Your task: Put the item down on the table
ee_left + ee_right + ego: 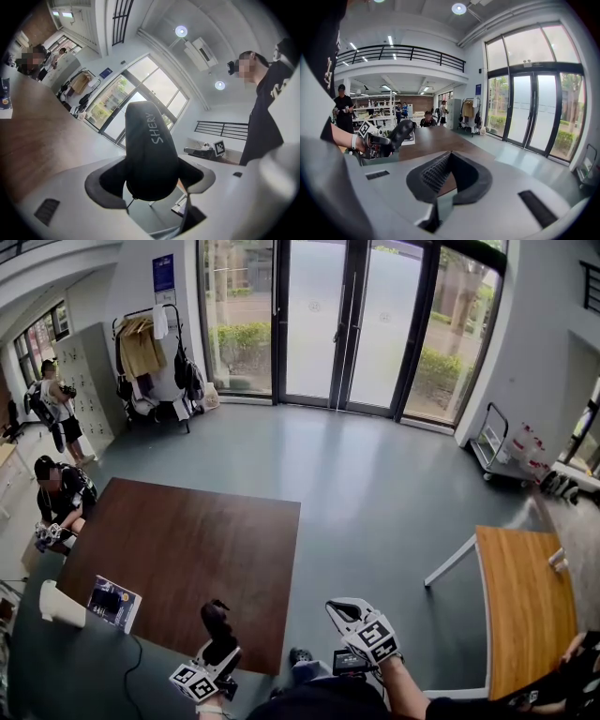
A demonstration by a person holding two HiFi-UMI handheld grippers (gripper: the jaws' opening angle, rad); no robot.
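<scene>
1. Your left tool [220, 647] was clamped on one black pouch [150, 146] with white lettering down its side. Both jaws pressed its lower part, and the rest stood up out of them.
2. The pouch was not down on anything. In the head view it sat in the tool at the near edge of the brown bench [187, 545], held up in the air.
3. Your right tool [449, 157] held nothing. Its two ribbed pads met at the tips, and it hung to the right of the left tool, off the bench's near corner.
4. There were two benches: the dark brown one ahead of you, and a lighter wooden one [525, 601] on white legs, well apart to the right.
5. One flat blue-and-white box [113, 603] lay on the brown bench by its near left corner.
6. Two people were to the left: one [60, 495] low at the bench's far left corner, and one [56, 407] standing by the grey lockers.
7. One clothes rack [150, 357] by the glass doors carried hanging garments and bags.
8. One trolley [504, 454] at the right wall held several white packs.
</scene>
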